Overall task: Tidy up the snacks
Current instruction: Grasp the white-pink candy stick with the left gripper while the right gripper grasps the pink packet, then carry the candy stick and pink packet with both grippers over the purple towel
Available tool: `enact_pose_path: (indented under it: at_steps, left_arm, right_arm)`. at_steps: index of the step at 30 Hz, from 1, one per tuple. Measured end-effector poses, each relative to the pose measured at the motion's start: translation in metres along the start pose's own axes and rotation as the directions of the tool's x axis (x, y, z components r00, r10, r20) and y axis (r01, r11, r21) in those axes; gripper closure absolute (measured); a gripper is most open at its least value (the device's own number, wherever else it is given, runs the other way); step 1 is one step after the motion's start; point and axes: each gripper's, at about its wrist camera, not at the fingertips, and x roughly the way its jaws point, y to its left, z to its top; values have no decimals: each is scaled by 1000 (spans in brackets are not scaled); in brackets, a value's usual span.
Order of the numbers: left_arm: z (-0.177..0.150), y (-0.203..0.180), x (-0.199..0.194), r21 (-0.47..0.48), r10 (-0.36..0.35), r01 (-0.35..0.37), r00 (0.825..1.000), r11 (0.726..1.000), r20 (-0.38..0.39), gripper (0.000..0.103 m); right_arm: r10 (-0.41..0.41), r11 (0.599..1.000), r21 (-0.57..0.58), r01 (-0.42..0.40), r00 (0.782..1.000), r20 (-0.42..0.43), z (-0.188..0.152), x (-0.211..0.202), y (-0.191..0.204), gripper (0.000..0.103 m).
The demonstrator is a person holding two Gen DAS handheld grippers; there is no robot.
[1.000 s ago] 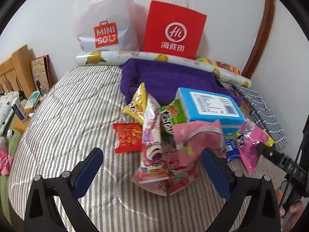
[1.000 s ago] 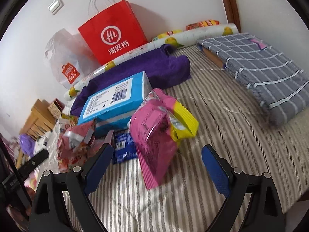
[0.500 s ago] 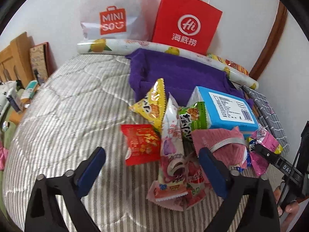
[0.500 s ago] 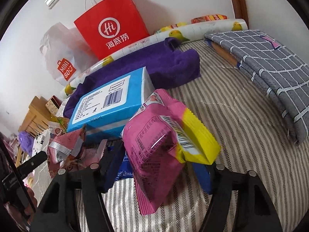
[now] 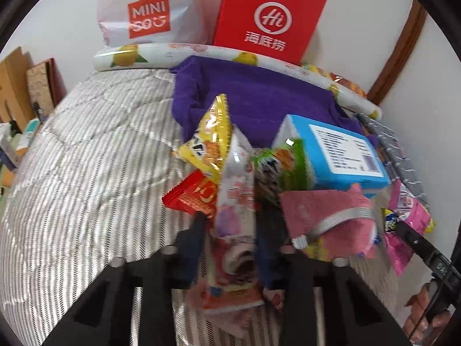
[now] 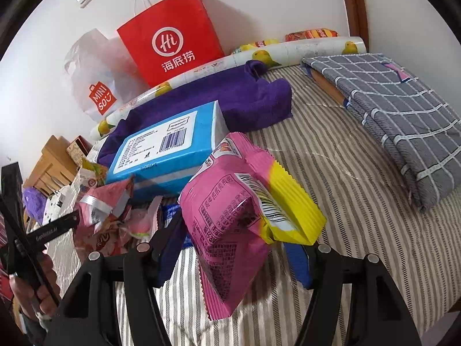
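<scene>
A heap of snacks lies on the striped bed [image 5: 86, 173]. My left gripper [image 5: 233, 225] is shut on a long white and pink snack packet [image 5: 236, 190] that stands up out of the heap. Around it lie a yellow bag [image 5: 210, 138], a red packet [image 5: 193, 196], a green packet [image 5: 285, 164] and a crumpled pink bag [image 5: 325, 210]. In the right wrist view my right gripper [image 6: 234, 236] is closing, with its pads against both sides of a pink and yellow snack bag [image 6: 227, 201]. A blue box [image 6: 164, 150] lies just behind that bag.
A purple towel [image 5: 253, 95] lies behind the heap. A red paper bag [image 5: 268, 17], a white plastic bag [image 5: 147, 14] and a printed roll [image 5: 144, 56] stand along the wall. A folded grey checked cloth [image 6: 397, 115] lies at the right. Wooden furniture [image 6: 49, 158] stands left of the bed.
Both grippers went from wide open to closed. The left one moved forward and down over the heap onto the long packet. The right one closed around the pink and yellow bag.
</scene>
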Motion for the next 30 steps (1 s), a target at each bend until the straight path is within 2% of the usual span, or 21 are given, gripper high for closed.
enact_pose_path:
  at_steps: [9, 16, 22, 30]
  left_arm:
    - [-7, 11, -30, -3, -18, 18, 1000, 1000, 23, 82]
    - [-22, 13, -62, 3, -43, 43, 998, 999, 49, 82]
    - [-25, -2, -81, 24, -56, 55, 997, 998, 60, 82]
    - [-19, -43, -101, 98, -88, 81, 994, 992, 68, 82]
  right_arm:
    - [-20, 1000, -13, 20, 999, 34, -2, -27, 11, 39]
    - [3, 1000, -28, -1, 998, 57, -5, -47, 31, 39]
    - [10, 998, -67, -5, 998, 68, -8, -65, 52, 39]
    - [26, 996, -90, -19, 997, 68, -3, -82, 67, 39]
